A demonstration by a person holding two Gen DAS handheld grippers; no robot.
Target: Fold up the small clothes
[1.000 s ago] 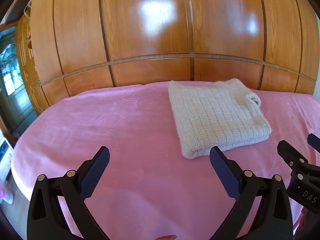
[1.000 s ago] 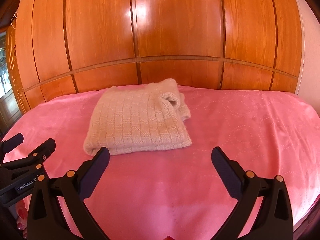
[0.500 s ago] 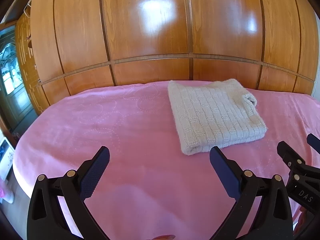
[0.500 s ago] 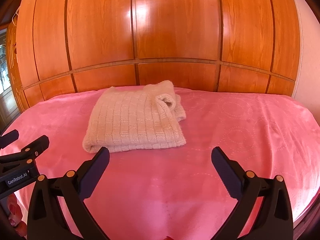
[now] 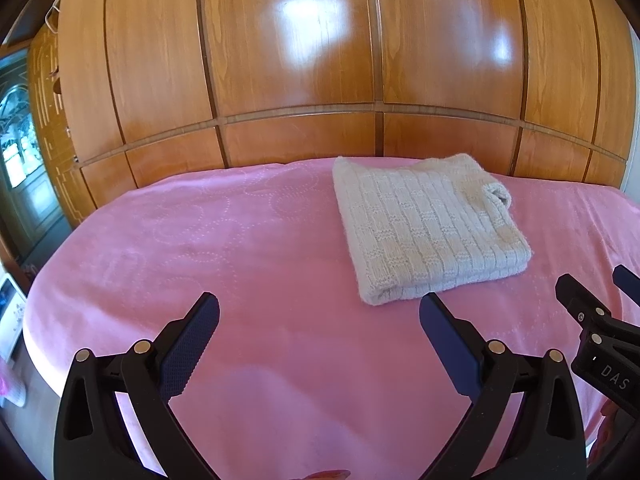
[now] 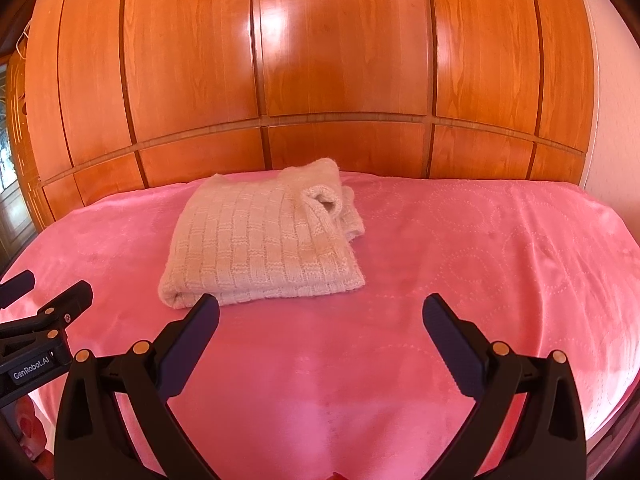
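Note:
A cream knitted sweater (image 5: 424, 228) lies folded into a compact rectangle on the pink blanket (image 5: 220, 248), with a rolled cuff on its right side. In the right wrist view the same folded sweater (image 6: 260, 248) sits left of centre on the blanket (image 6: 480, 260). My left gripper (image 5: 320, 316) stands open, held back from the sweater's near edge, nothing between its fingers. My right gripper (image 6: 320, 316) is open too, near the sweater's front edge and apart from it. Each gripper shows at the side of the other's view.
A glossy wooden panelled wall (image 5: 320, 80) rises directly behind the bed. At far left a glazed door (image 5: 20, 152) is visible. The blanket's rounded edge drops off at the left (image 5: 36, 320) and at the right (image 6: 600, 400).
Both grippers have drawn slightly back and up from the folded sweater, which looks a little farther away. The sweater has not moved and both jaws stay wide apart.

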